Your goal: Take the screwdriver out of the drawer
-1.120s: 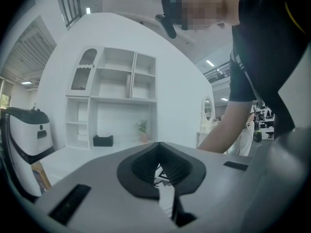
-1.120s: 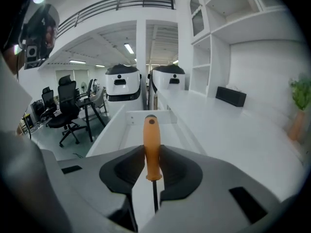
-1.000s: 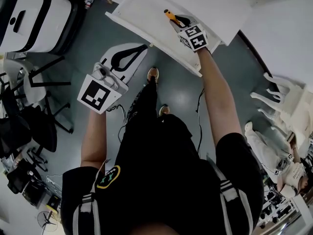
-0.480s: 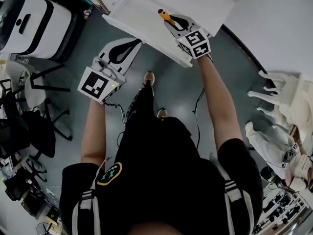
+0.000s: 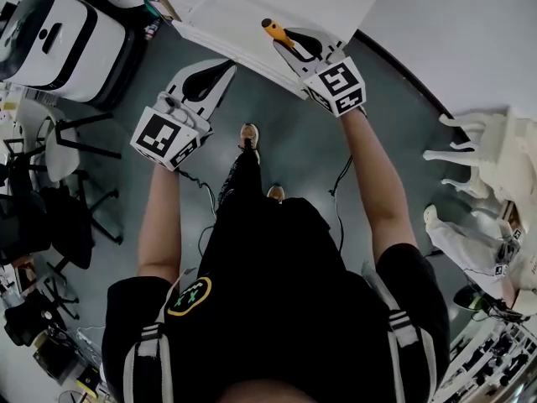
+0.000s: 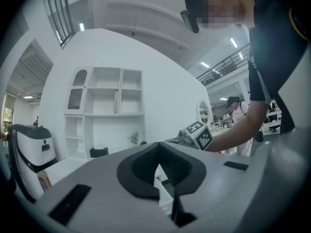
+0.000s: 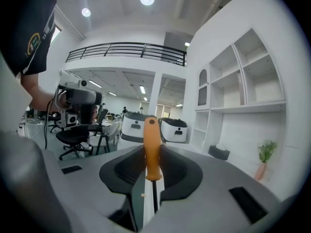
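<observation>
Screwdriver [image 7: 151, 149] first: it sits pinched in my right gripper [image 7: 151, 165], whose jaws are closed down to a narrow slot around it. The orange handle sticks out past the fingertips and away from the camera. The thin dark shaft runs back between the pads toward the lens. The handle is smooth and slightly flared at its base, with a small dark spot near the far end. From the head view, the screwdriver [image 5: 273, 31] shows as a short orange stub ahead of the right gripper [image 5: 292, 42], over the front part of the open white drawer [image 5: 220, 7]. I cannot tell from that angle how high above the drawer it is.

My left gripper [image 6: 163, 171] has its jaws drawn together with nothing between them. In the head view the left gripper [image 5: 225, 65] hangs just short of the drawer's front edge, beside the right one and apart from it.

The drawer is plain white and juts out over a grey floor [image 5: 302, 149]. A white and black machine [image 5: 50, 44] stands to the left, with black chairs [image 5: 50, 217] below it in the picture. The right gripper view shows white shelves [image 7: 243, 81], a small plant [image 7: 265, 154], an office chair [image 7: 75, 135] and a railed balcony [image 7: 126, 50] under ceiling lights. The left gripper view shows a white shelf unit [image 6: 104, 110] against a curved white wall.
</observation>
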Demonstrator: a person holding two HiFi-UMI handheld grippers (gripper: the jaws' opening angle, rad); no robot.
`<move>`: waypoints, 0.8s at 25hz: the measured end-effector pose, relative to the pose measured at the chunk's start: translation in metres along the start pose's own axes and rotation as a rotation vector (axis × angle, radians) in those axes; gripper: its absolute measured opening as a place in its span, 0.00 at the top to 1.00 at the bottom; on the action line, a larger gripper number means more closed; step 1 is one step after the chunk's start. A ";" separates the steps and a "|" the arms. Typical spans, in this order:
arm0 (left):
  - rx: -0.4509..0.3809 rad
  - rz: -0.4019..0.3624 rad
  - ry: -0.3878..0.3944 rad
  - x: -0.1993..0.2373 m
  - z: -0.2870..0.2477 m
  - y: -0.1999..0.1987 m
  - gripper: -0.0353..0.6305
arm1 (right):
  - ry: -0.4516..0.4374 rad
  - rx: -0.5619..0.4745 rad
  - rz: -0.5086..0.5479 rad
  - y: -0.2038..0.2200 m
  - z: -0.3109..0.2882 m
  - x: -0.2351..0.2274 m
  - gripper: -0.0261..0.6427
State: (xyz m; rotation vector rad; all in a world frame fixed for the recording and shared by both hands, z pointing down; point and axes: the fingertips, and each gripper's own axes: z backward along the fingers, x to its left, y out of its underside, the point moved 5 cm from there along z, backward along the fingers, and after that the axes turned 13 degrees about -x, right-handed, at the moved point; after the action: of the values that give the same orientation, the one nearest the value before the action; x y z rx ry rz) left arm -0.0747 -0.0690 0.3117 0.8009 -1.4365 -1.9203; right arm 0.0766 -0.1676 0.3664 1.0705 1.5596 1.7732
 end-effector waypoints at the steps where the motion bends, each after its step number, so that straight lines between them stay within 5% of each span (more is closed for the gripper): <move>1: 0.000 -0.006 0.002 -0.010 0.002 -0.004 0.92 | -0.001 -0.011 0.004 -0.008 0.009 0.007 0.78; 20: 0.004 -0.010 0.058 -0.133 0.032 -0.059 0.92 | 0.017 -0.190 0.026 -0.122 0.158 0.106 0.78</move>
State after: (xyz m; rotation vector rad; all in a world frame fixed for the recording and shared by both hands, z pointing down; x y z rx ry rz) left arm -0.0211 0.0655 0.2765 0.8604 -1.4050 -1.8866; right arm 0.1391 0.0275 0.2714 0.9905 1.3610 1.9094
